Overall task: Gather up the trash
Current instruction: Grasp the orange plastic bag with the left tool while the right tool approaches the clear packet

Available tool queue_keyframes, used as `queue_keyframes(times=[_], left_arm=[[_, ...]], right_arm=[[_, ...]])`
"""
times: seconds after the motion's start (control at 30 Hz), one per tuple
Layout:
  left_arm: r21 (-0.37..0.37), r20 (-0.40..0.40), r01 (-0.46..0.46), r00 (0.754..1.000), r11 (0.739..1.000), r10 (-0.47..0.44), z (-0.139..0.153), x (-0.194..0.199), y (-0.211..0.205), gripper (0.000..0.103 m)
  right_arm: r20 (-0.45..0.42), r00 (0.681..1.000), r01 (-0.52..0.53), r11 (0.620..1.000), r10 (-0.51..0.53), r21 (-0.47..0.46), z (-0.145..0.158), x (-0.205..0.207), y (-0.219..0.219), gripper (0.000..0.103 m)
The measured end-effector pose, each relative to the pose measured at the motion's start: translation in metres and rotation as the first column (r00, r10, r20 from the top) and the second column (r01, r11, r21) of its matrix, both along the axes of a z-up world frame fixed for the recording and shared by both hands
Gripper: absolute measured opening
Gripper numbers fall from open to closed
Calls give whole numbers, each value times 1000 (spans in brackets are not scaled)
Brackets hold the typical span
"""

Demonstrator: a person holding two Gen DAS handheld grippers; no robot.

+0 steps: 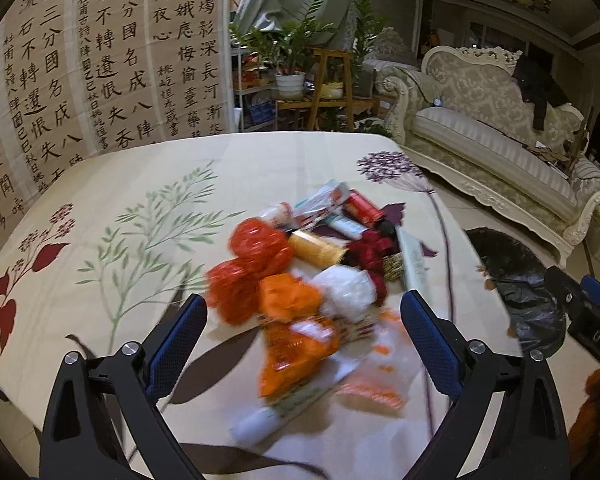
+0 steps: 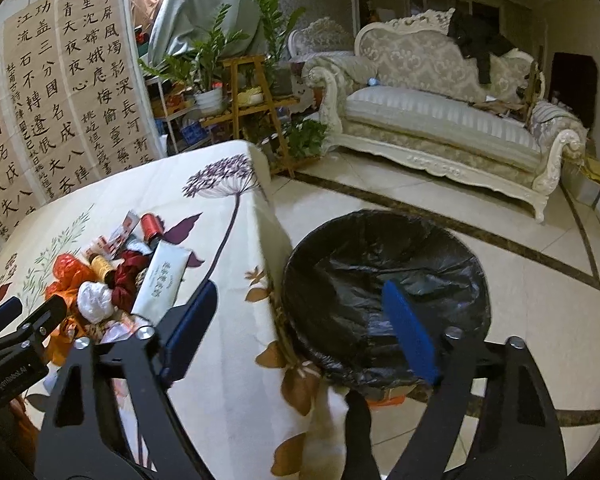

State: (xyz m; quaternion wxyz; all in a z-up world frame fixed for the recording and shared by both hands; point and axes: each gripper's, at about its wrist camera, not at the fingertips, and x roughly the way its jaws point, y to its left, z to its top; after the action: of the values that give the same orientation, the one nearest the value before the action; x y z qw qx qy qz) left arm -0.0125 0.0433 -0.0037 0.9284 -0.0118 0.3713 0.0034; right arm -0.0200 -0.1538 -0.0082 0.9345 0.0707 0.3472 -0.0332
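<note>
Blue-padded and black-framed, the left gripper hangs over the cream floral tablecloth of the tabletop with its jaws spread wide and holding nothing. Between and just beyond its pads lies the heap of trash: a blurred orange snack wrapper nearest, a white tube beside it at the near end, then a crumpled white plastic wad and two crinkled red-orange plastic balls at the heap's left side. Farther back in the heap sit a yellow cylindrical container, a dark red crumpled wrapper, a long pale rectangular packet and a red can at the far end.

Off the tabletop's right edge stands the round bin lined with a black plastic bag, on the tiled floor — touching or just beside the hanging cloth. The right gripper hovers above the bin's near rim, jaws released and empty, one pad over the tabletop's edge and the other over the liner. Beyond the bin — well apart from it — stands an ornate cream sofa.
</note>
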Motion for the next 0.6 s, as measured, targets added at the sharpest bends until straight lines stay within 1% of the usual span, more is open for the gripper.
queue_keyframes(times=[0.03,0.07,0.1,0.13,0.2,0.33,0.6], left_arm=[[2,-3,-3,1000,1000,3,-1,-2,4,90],[4,-7,-7,1000,1000,7,-1,-4,8,81],[6,-12,-11,1000,1000,11,-3,-6,12,77],[-2,-22,-9,1000,1000,9,-4,-8,17,76],[-9,-30,-13,999,1000,13,-7,-13,26,76],[12,-25,-19,999,1000,20,-11,-25,36,76],[-3,-58,-1,998,1000,1,-24,-34,41,76]], right_arm=[[-4,1000,-4,1000,4,0,-1,0,1,80],[-8,1000,-11,1000,11,0,-3,0,3,79],[-13,1000,-17,1000,17,0,-4,0,5,79],[-16,1000,-20,1000,20,2,-4,-1,6,79],[-22,999,-32,999,32,4,-5,-2,11,78],[-29,998,-57,998,57,5,-7,-6,20,78],[-47,995,-89,996,89,-1,-13,-15,36,78]])
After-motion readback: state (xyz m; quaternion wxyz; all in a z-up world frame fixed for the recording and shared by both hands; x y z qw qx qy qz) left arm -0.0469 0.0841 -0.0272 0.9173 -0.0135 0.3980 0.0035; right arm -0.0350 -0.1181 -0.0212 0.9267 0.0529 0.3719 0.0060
